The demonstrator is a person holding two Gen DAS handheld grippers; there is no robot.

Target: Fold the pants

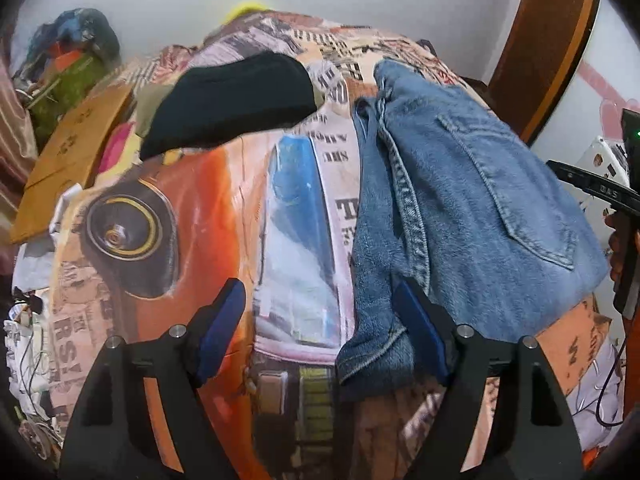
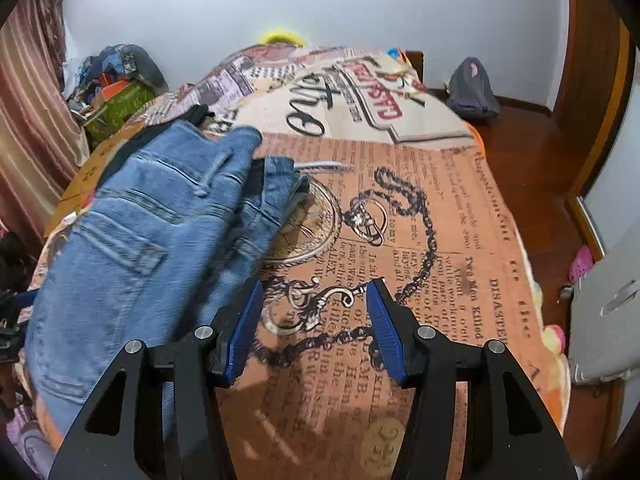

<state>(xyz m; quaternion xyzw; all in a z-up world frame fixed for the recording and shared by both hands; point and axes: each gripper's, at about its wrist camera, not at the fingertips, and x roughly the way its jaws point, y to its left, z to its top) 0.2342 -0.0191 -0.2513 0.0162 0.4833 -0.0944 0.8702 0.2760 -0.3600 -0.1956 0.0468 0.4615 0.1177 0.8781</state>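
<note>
A pair of blue jeans [image 1: 472, 200] lies folded in a bundle on the printed bedspread [image 1: 192, 200], back pocket up. My left gripper [image 1: 320, 292] is open and empty above the bed, its right finger touching the jeans' near left edge. In the right wrist view the jeans [image 2: 152, 240] lie at left on the bedspread [image 2: 420, 220]. My right gripper [image 2: 314, 292] is open and empty, just right of the jeans, its left finger at their edge. The right gripper's body also shows at the right edge of the left wrist view [image 1: 624, 208].
A folded black garment [image 1: 232, 108] lies further back on the bed. A cardboard box [image 1: 68, 160] and a pile of clutter [image 1: 68, 68] sit at the bed's left. A grey bag [image 2: 472, 88] lies on the wooden floor [image 2: 532, 160]. A wooden door frame [image 1: 548, 40] stands at right.
</note>
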